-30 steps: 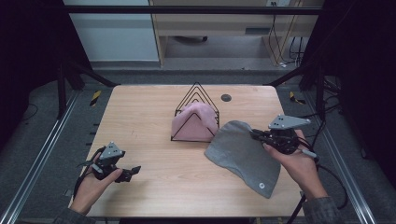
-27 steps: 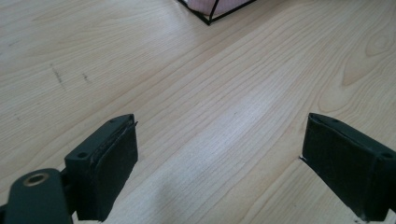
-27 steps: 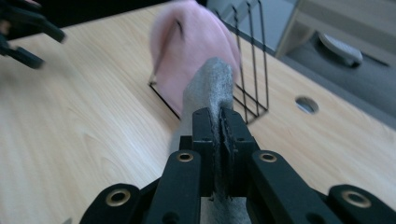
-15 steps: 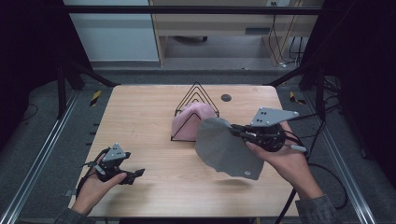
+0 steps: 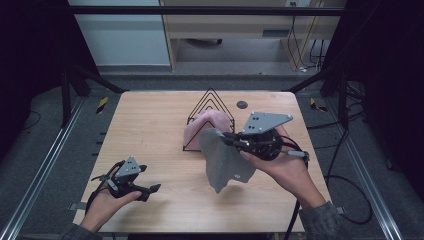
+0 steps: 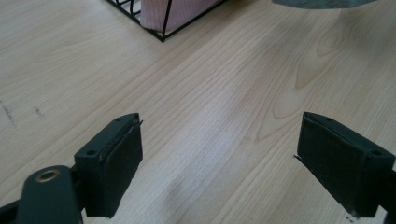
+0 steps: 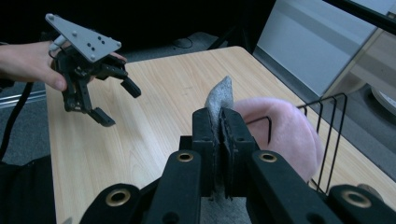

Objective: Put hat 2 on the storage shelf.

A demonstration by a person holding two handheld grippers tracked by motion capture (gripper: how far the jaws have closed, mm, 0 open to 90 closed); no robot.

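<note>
Since the earlier frames, the right tongs (image 5: 227, 140) have lifted the grey cloth (image 5: 223, 160) off the bench (image 5: 150, 125) and carried it leftward, toward the wire rack (image 5: 207, 107); the cloth, which lay spread at the right side of the bench, now hangs clear of the surface. The left tongs (image 5: 147, 190) remain near the front left corner, almost unchanged.

Count of items on or above the bench: two cloths, one wire rack, one small dark round object (image 5: 242, 105), two tongs.

- Grey cloth: one. It is clamped at its upper edge by the right tongs and hangs down in front of the rack, its lower corner just above the wood. In the right gripper view the jaws are pressed together on a fold of grey cloth (image 7: 219, 100).
- Pink cloth (image 5: 202, 131): one. It is draped over the wire rack, partly behind the grey cloth.
- Wire rack: one, black, with several triangular loops, standing at the bench centre.
- Left tongs: released, jaws spread wide with nothing between them, held just above bare wood, well apart from the rack.
</note>
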